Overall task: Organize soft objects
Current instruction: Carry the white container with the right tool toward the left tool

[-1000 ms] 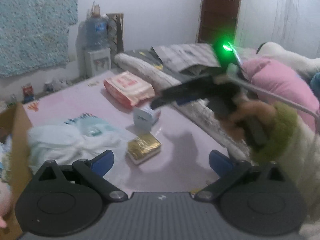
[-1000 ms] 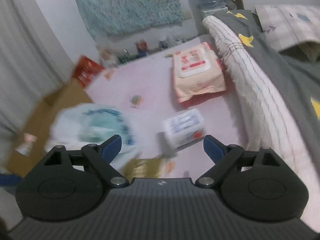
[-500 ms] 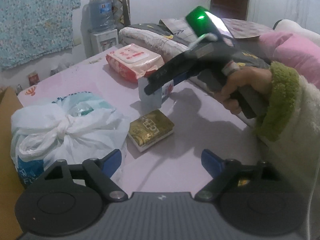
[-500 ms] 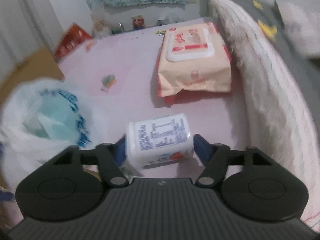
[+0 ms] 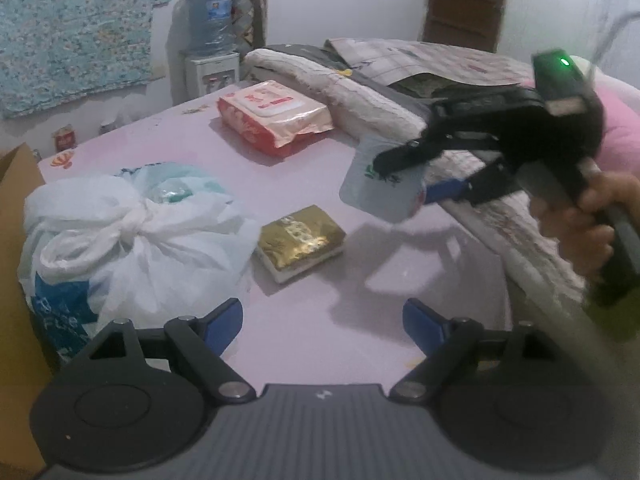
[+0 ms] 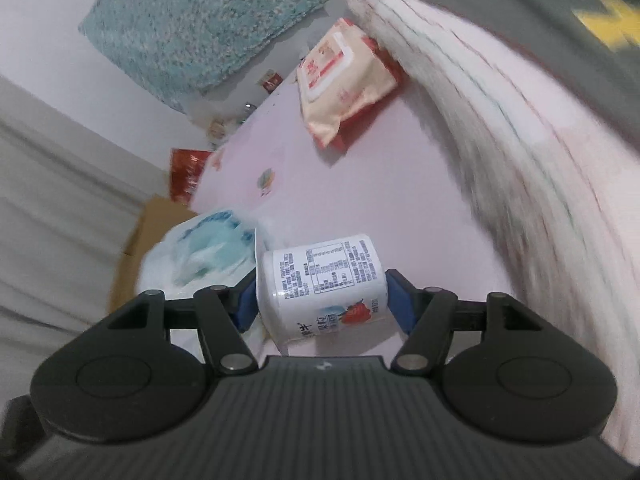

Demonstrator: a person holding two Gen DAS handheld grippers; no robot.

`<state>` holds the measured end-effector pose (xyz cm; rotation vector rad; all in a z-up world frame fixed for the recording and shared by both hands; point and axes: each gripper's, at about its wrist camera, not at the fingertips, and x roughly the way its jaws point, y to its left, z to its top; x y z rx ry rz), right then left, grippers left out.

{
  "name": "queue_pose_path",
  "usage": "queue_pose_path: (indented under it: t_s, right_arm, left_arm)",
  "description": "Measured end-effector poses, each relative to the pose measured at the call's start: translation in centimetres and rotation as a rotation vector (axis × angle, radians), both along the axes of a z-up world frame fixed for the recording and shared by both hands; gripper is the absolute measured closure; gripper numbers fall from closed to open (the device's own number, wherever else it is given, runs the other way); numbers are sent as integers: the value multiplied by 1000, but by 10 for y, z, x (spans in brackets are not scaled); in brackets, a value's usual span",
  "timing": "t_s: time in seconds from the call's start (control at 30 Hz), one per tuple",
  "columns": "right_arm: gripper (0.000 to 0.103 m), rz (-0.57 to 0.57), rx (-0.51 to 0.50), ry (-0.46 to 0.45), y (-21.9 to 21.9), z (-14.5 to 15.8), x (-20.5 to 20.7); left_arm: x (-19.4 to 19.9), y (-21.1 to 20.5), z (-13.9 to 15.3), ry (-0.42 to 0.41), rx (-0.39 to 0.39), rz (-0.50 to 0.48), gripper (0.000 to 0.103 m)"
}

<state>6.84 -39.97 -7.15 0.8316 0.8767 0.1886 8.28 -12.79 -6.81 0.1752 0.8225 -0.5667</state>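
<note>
A lived-in bedroom at home: a pink bedsheet [image 5: 320, 320] covers the mattress, with a rolled white blanket [image 5: 360, 92] and a pink pillow [image 5: 624, 140] toward two o'clock. At eleven o'clock a water dispenser [image 5: 210, 40] stands against the white wall beside a hanging teal rug [image 5: 76, 28], and a brown wooden door [image 5: 464, 0] shows at one o'clock.

Cardboard box [image 5: 16, 240] cut off, left edge
</note>
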Motion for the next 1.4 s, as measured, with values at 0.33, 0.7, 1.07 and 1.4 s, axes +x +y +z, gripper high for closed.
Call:
queue_pose_path:
  t_s: [0.33,0.7,1.07,1.4]
  right_arm:
    - [39,120,363,158,78,-51,-23]
    - [35,135,203,209,92,-46,-8]
    - [31,100,67,134,80,-19,-20]
    - [32,86,16,9,81,-1,2]
  left_arm:
    - [-15,12,-13,23,-21,11,13]
    - [5,19,-23,55,-10,97,28]
    - [1,13,-26,61,-17,65,28]
    - [6,12,-25,42,-10,77,28]
